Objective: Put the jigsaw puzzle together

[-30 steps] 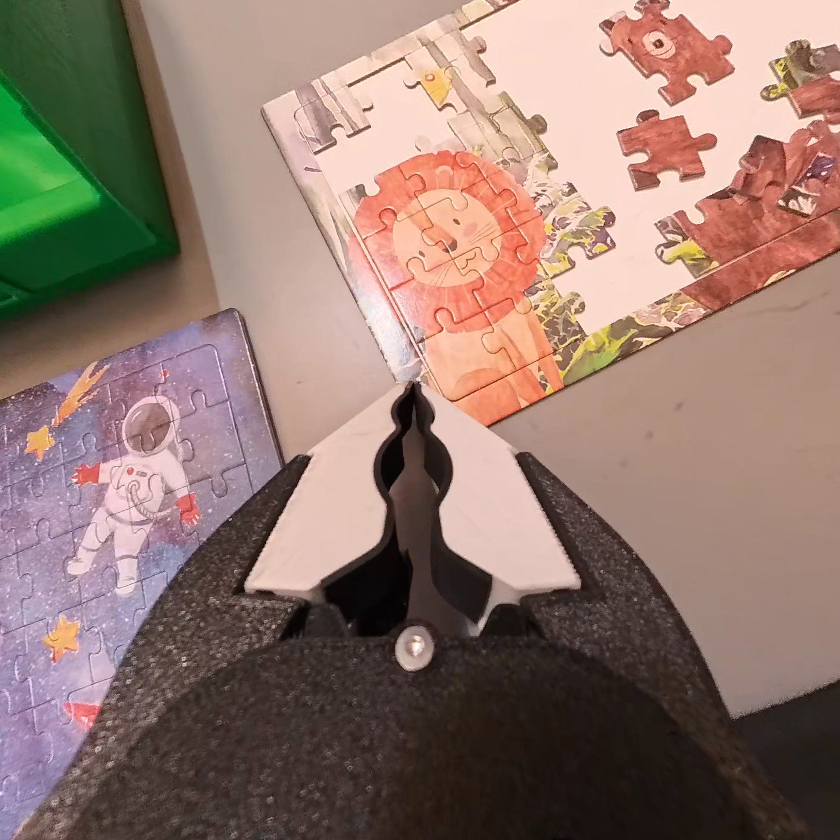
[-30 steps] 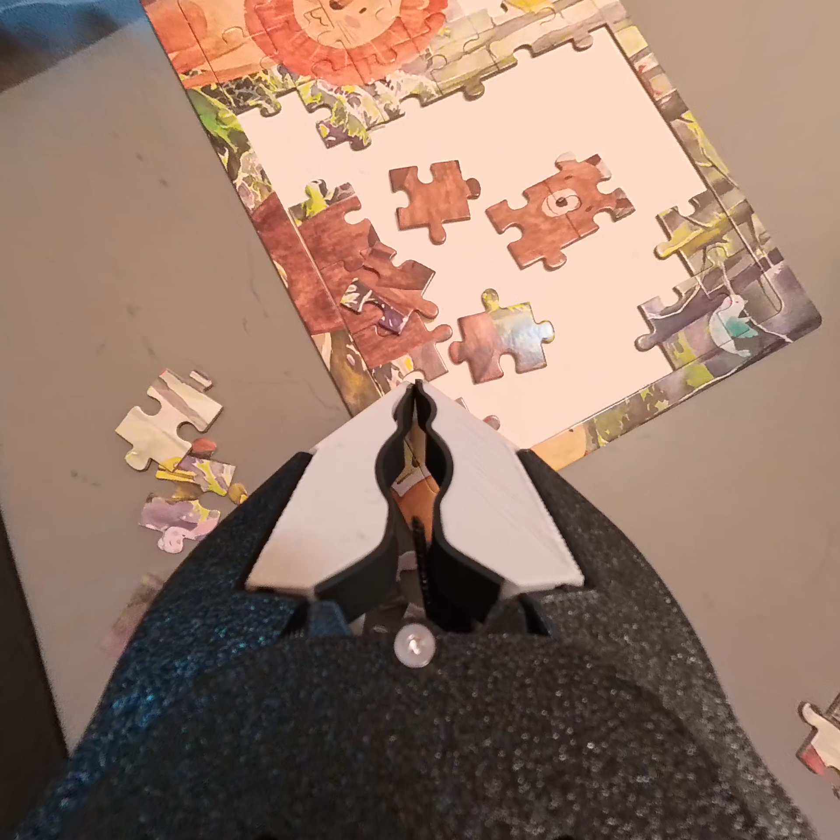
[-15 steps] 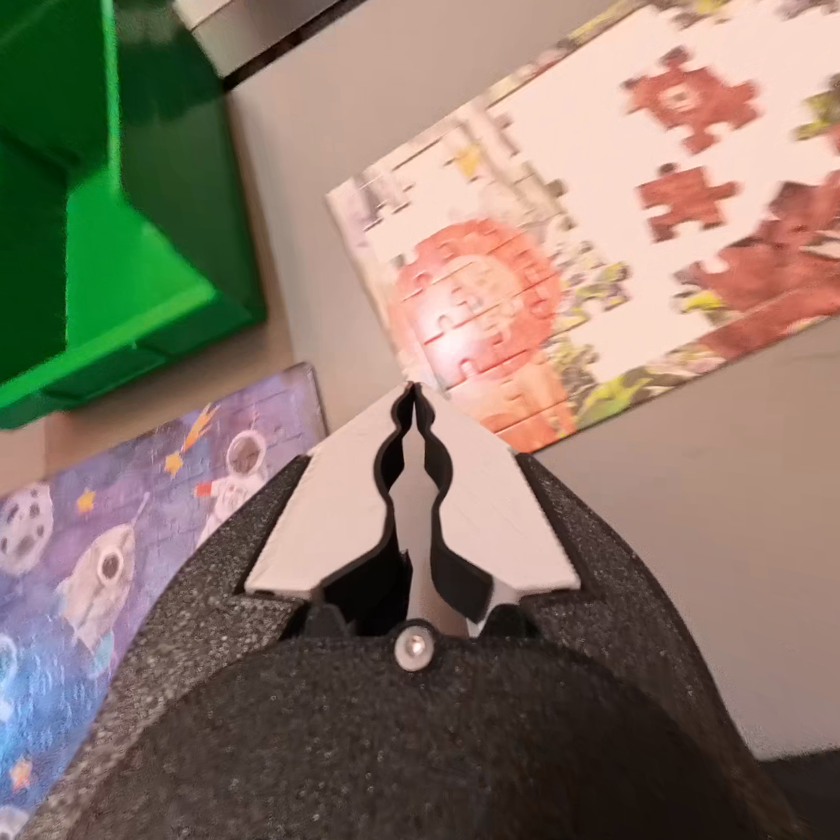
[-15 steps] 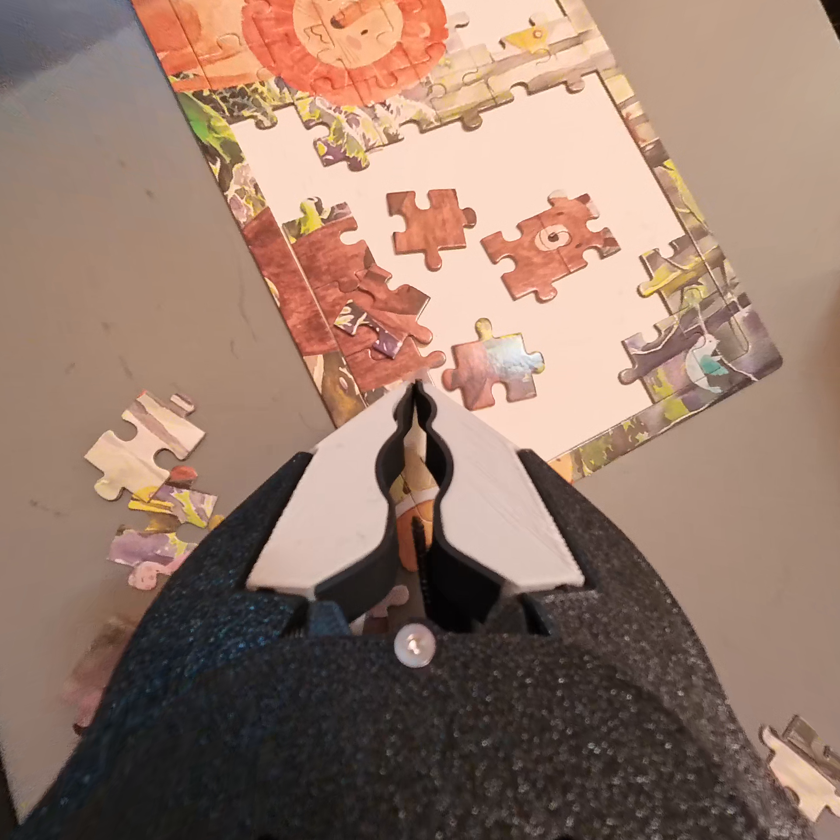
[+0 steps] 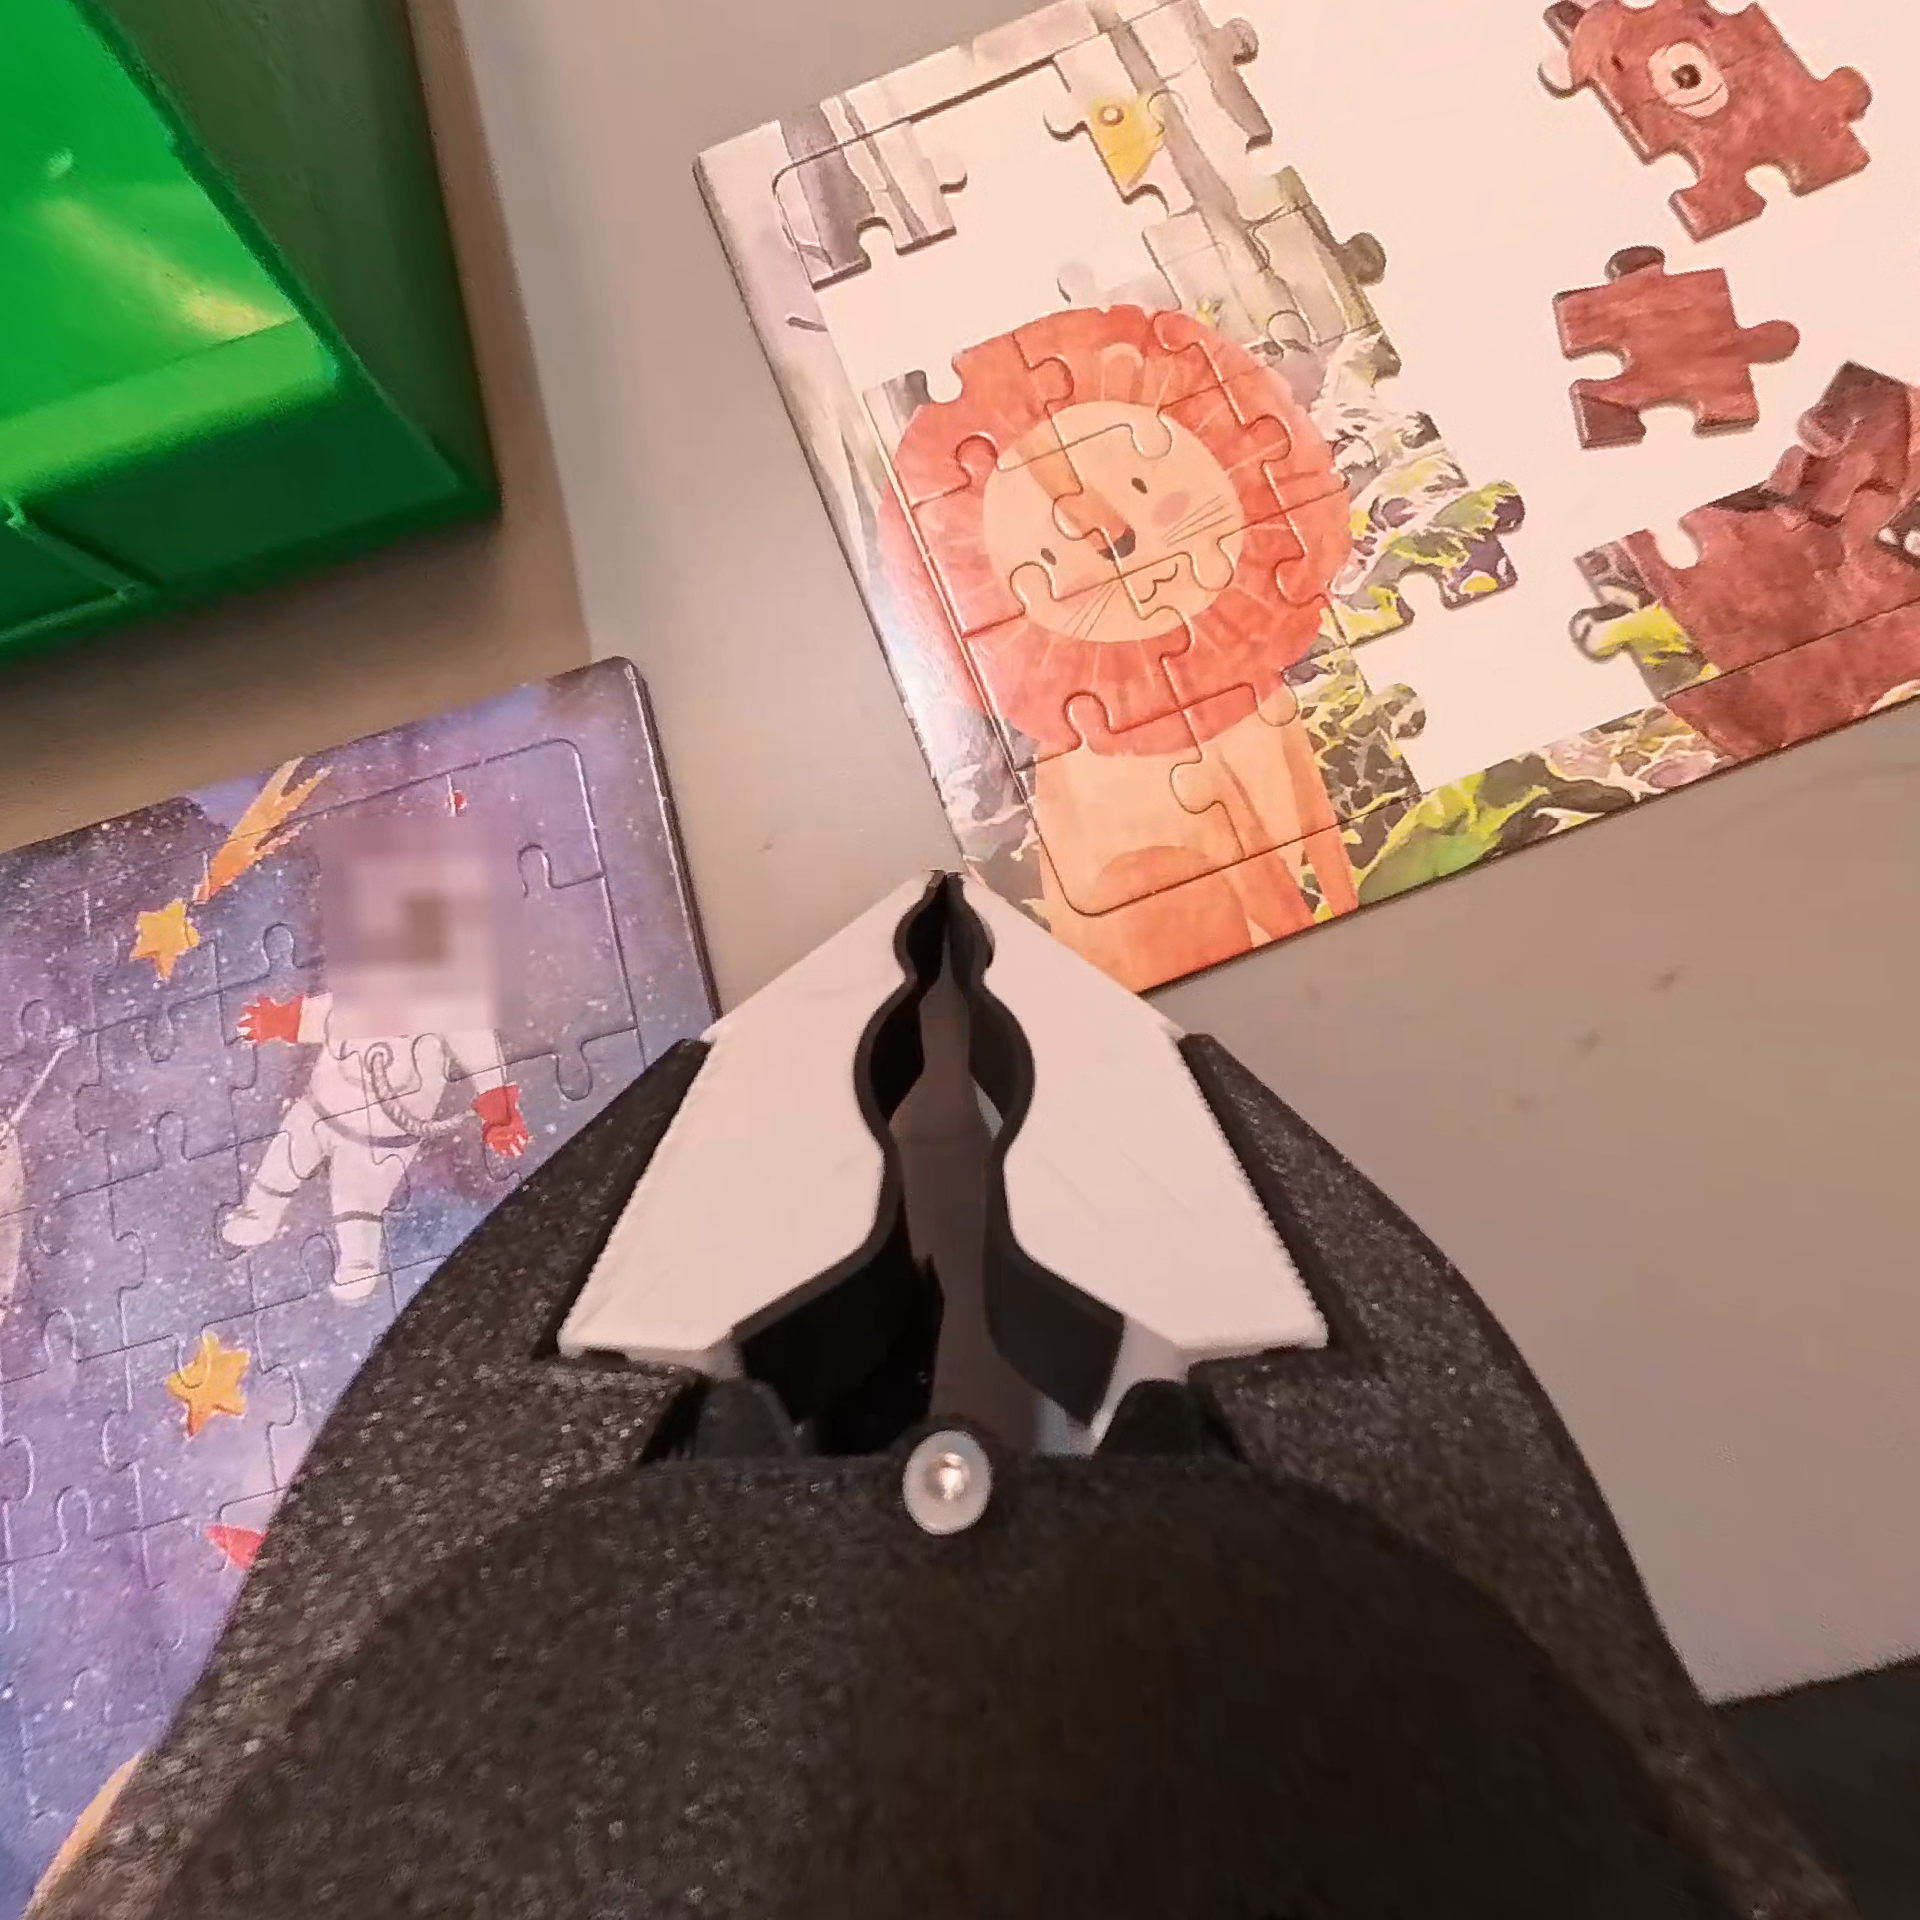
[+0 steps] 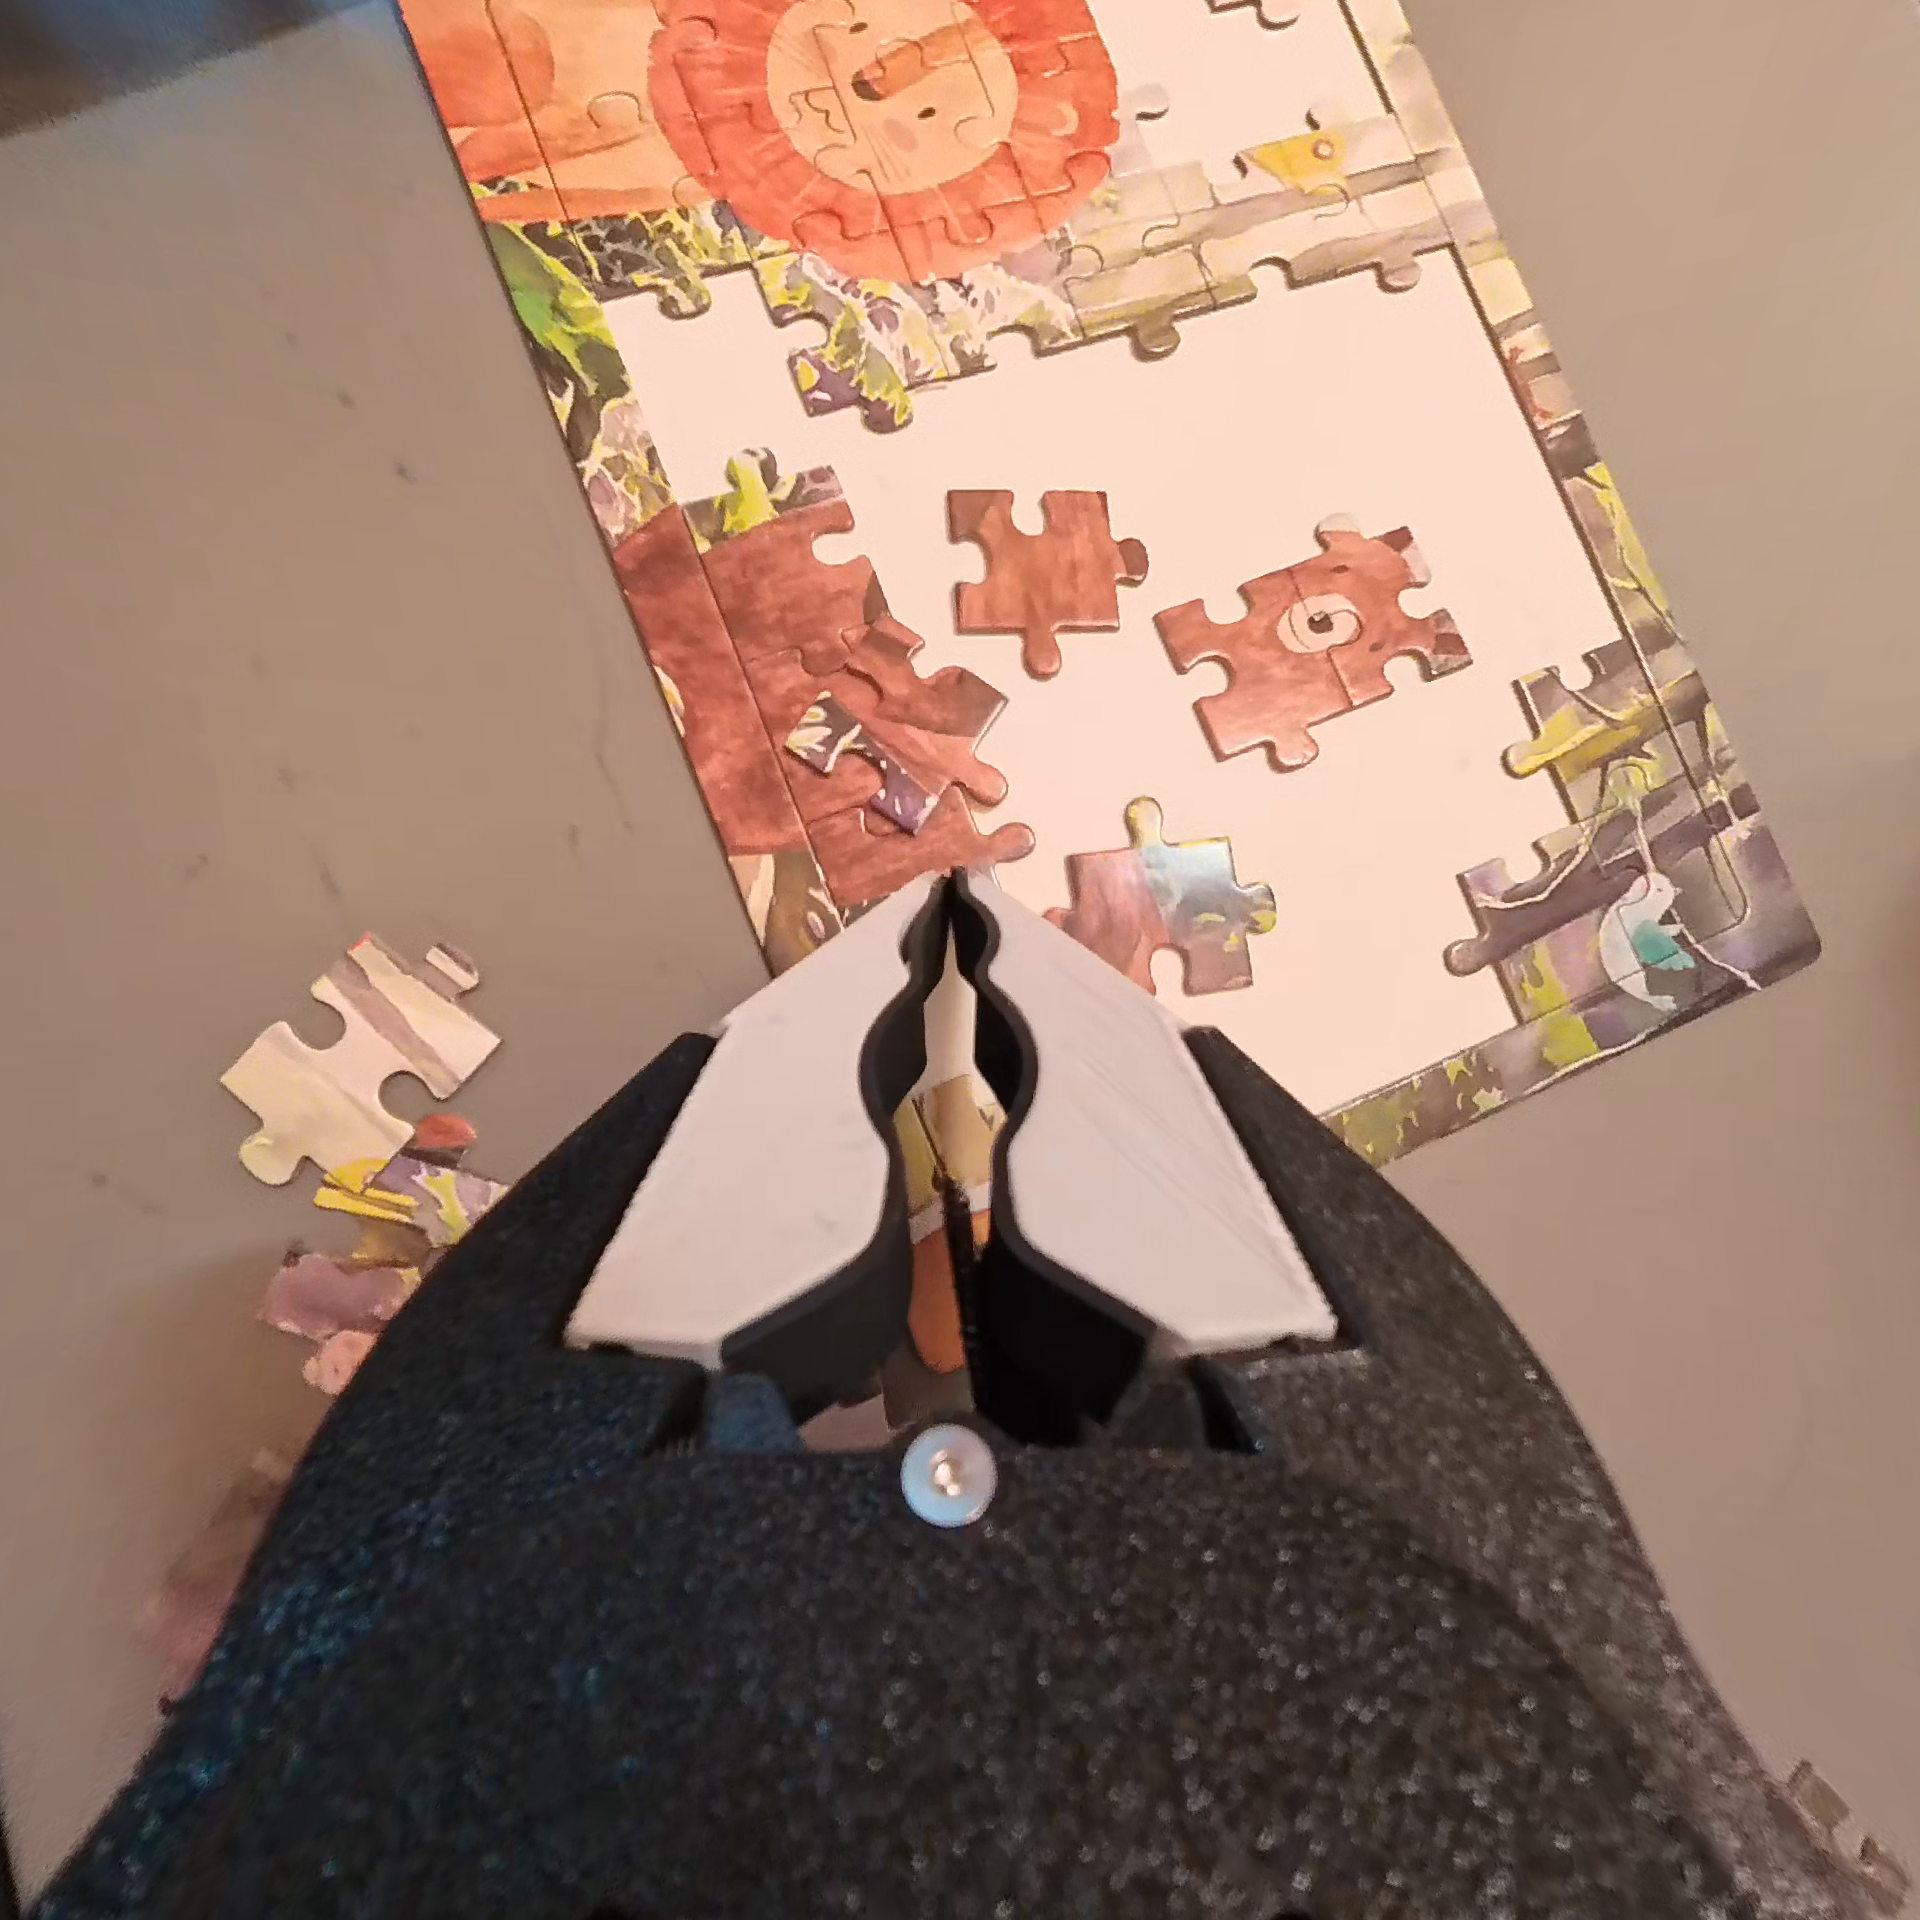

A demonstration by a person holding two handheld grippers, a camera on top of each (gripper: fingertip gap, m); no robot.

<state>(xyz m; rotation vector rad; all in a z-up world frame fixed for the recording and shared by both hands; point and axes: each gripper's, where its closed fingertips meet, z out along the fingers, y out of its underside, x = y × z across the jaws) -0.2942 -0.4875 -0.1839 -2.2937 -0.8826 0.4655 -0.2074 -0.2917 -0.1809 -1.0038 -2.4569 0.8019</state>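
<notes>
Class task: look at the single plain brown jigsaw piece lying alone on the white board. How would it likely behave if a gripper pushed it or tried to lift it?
The brown piece looks thin and flat, so it is probably light and would slide on the smooth white board rather than roll or tip. Lying flush, its edge likely gives closed fingers little purchase. It seems to be stiff card, unlikely to flop.

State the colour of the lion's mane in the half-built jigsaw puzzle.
Orange-red, around a pale peach face. The lion's mane shows best in the left wrist view.
</notes>
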